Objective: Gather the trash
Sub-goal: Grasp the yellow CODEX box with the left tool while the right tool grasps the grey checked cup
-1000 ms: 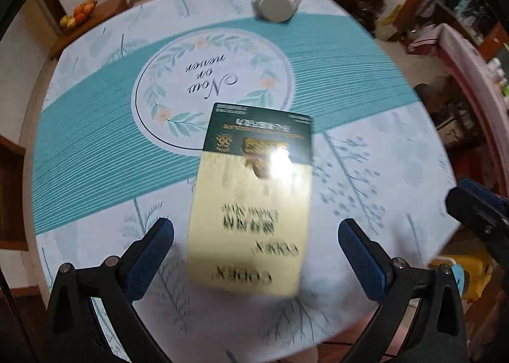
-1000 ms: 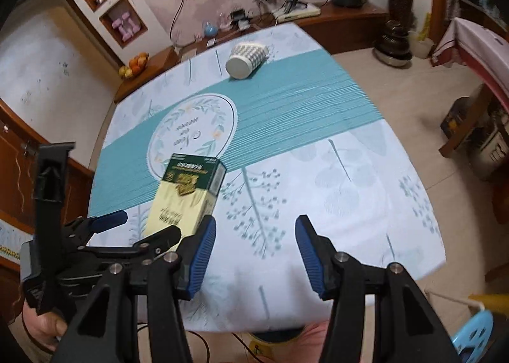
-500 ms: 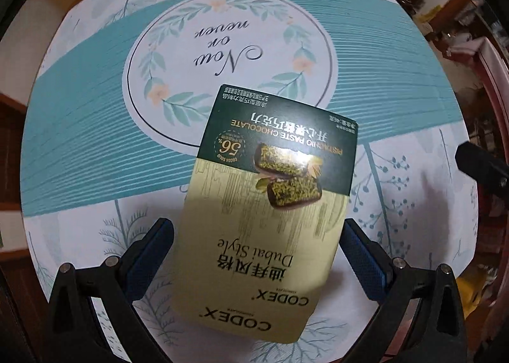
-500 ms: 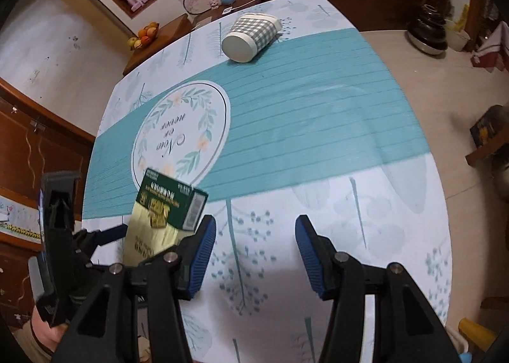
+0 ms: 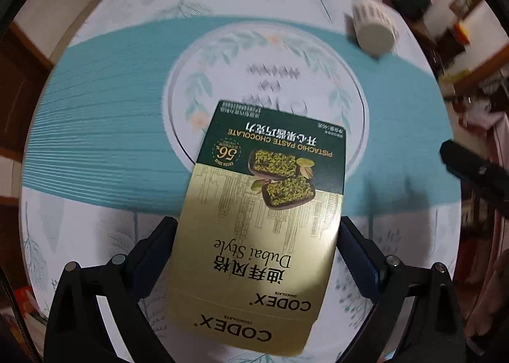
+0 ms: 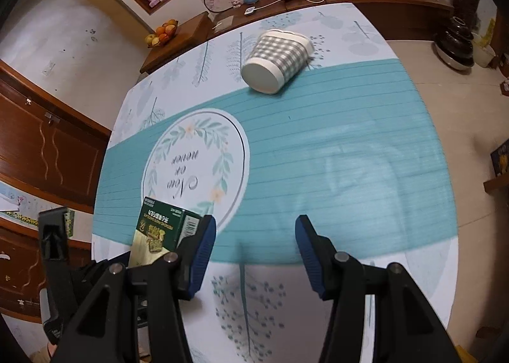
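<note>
— Where was the left gripper (image 5: 256,245) when you looked?

— Pointed steeply down over the near part of the table (image 6: 350,153), with the chocolate box (image 5: 264,213) lying flat between its two fingers. The jaws had just been closing in a little; the box filled the whole gap and the blue pads sat right at its long edges. I couldn't tell whether they were pressing it yet.

— And the box itself?

— On the tablecloth, its dark green end reaching onto the white wreath circle (image 6: 197,166), its gold end toward the person.

— The right gripper (image 6: 254,255)?

— Tilted down too, less steeply, hanging above the teal stripe just beside the box. Its jaws stood apart with nothing between them, only cloth below. From its camera the left gripper's black frame showed low on the left, with the box's green end poking out past it.

— Any other rubbish?

— A checked paper cup (image 6: 276,61) lay on its side at the far end of the table, base toward the person, well apart from both grippers.
</note>
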Motion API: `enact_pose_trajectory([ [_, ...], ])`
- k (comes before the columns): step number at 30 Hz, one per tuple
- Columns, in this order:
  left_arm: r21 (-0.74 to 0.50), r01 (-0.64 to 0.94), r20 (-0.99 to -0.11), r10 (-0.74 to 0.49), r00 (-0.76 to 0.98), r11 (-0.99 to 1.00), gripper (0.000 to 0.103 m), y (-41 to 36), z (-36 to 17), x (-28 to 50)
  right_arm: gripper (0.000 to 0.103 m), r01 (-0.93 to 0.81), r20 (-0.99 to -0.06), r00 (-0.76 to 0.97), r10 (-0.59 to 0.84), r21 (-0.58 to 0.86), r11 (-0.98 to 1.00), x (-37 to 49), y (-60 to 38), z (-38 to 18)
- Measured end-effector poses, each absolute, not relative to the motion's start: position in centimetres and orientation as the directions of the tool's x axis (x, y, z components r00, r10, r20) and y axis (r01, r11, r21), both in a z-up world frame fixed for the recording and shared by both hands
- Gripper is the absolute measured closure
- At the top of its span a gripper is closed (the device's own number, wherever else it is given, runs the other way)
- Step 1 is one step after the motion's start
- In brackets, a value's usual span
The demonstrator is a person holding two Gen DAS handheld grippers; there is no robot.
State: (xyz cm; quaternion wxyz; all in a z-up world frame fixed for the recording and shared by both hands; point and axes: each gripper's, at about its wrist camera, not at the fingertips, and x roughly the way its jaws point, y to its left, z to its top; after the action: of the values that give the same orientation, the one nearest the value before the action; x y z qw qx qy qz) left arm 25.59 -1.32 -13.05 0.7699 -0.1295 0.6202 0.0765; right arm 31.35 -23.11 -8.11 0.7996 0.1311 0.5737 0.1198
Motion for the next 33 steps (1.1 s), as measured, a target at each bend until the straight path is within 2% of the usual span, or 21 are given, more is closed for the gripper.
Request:
enact_pose_trajectory([
  [10, -0.112, -0.467, -0.95, 0.043, 0.31, 0.877, 0.007, 2.3, -9.1, 29.3, 0.051, -0.026, -0.856, 0.355, 0.375, 0.393, 0.919, 38.5, -23.4, -7.6],
  [19, -0.096, -0.504, -0.941, 0.087, 0.327, 0.858, 0.009, 3.1, -8.3, 32.6, 0.051, 0.094, -0.826, 0.406, 0.392, 0.464, 0.881, 46.3, -25.4, -7.9],
  [27, -0.079, -0.551, -0.95, 0.105, 0.295, 0.831, 0.01, 4.5, -9.5, 33.2, 0.051, 0.174, -0.866, 0.334, 0.373, 0.445, 0.878, 51.1, -24.6, -11.7],
  [33, -0.066, -0.556, -0.958, 0.104, 0.268, 0.828, 0.01, 4.8, -10.4, 33.3, 0.043, 0.16, -0.86, 0.332, 0.386, 0.455, 0.876, 52.1, -23.4, -12.6],
])
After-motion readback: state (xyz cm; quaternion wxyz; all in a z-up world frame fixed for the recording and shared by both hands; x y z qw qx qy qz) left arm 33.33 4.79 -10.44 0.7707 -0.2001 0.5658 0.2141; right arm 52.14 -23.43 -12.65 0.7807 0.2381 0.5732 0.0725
